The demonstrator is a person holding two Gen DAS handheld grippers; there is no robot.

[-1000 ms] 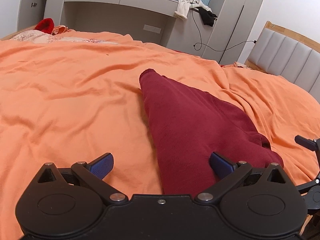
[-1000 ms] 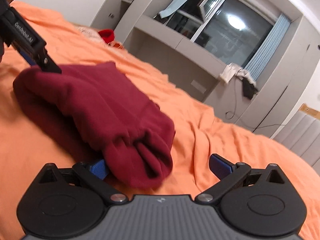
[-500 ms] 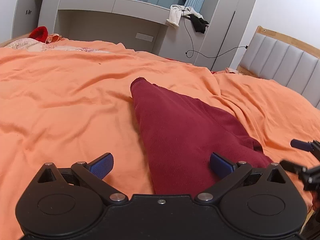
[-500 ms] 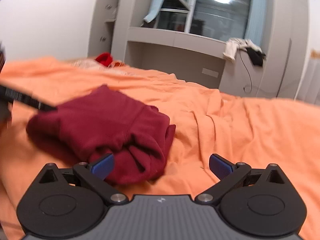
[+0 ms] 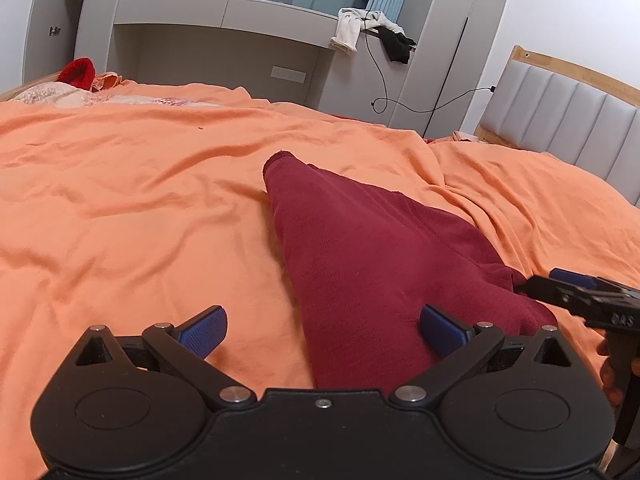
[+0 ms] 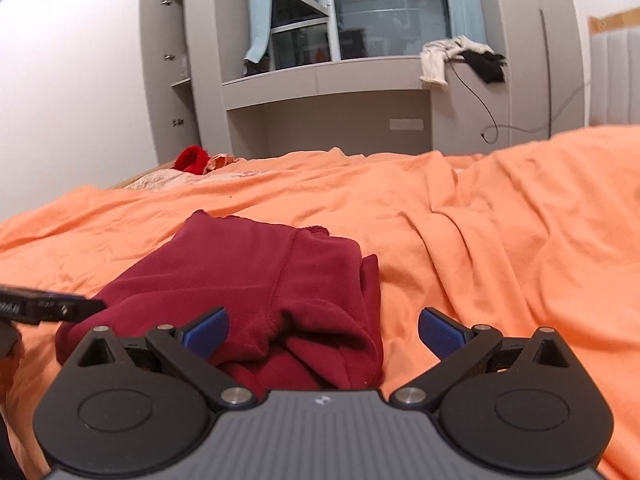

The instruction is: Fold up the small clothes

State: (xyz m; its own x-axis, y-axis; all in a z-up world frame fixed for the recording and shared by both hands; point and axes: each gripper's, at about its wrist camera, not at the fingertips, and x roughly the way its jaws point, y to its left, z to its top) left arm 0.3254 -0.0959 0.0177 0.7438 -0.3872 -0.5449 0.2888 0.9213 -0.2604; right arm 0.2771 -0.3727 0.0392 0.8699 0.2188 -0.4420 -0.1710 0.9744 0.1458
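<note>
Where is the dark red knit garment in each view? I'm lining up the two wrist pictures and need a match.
Left wrist view: the dark red knit garment lies on the orange bedsheet, from centre to lower right, reaching between the gripper fingers.
Right wrist view: the garment sits lower centre-left, bunched at the near end.
Shared landmark: the white cloth draped on the grey ledge.

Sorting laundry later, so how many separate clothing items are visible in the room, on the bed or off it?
4, maybe more hidden: the maroon garment mid-bed, a red item at the far bed edge, and a white garment and black garment on the grey ledge.
</note>
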